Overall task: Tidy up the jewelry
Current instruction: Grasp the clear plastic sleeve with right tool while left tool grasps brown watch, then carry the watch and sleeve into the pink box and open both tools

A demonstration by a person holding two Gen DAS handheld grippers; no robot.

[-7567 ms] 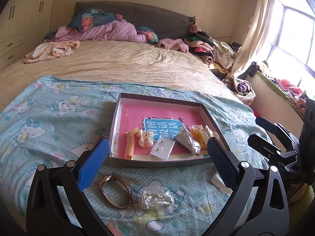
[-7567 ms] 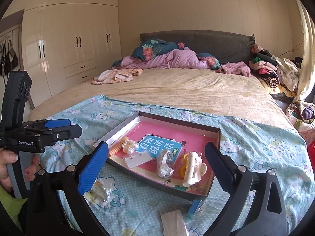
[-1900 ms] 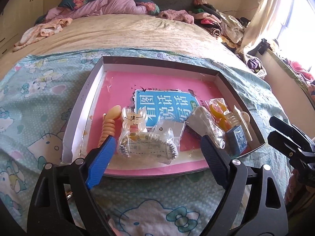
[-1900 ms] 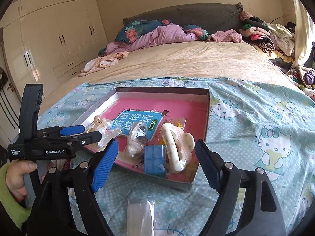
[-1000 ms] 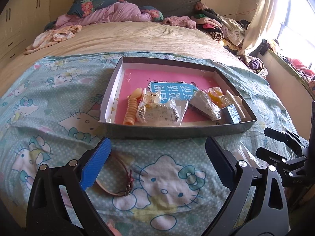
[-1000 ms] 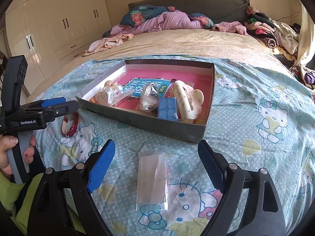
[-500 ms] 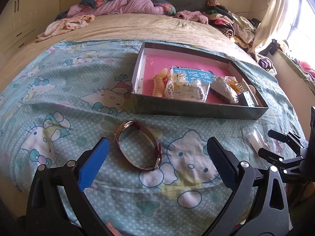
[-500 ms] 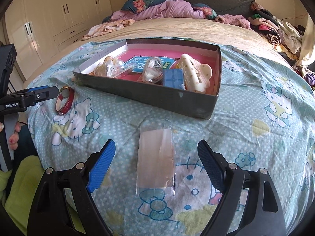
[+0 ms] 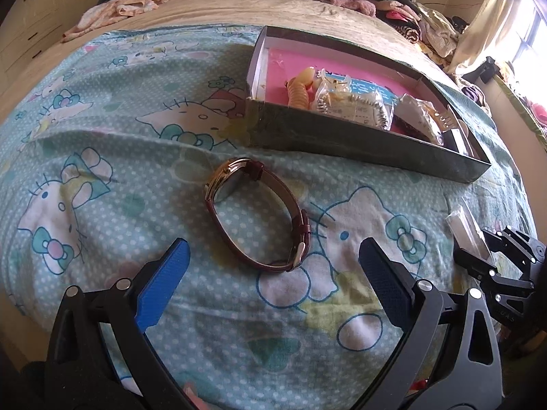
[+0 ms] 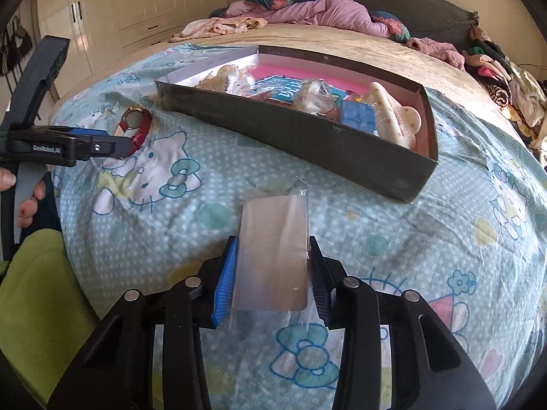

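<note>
right claw (image 10: 271, 273) now closing on clear packet (image 10: 273, 242), earlier wide apart

Right tool (image 10: 271, 273) closing around clear bag (image 10: 273, 253)

Glossy clear plastic bag (image 10: 273, 256) lies on matt printed cotton sheet (image 10: 376, 225).

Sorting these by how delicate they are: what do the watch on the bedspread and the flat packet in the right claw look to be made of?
Watch: the strap looks like dark red leather or imitation with a slight sheen; the case and buckle look gold-toned metal, glinting. Packet: thin clear plastic film, glossy and see-through, with creased edges; the right claw is closing on its sides.
</note>
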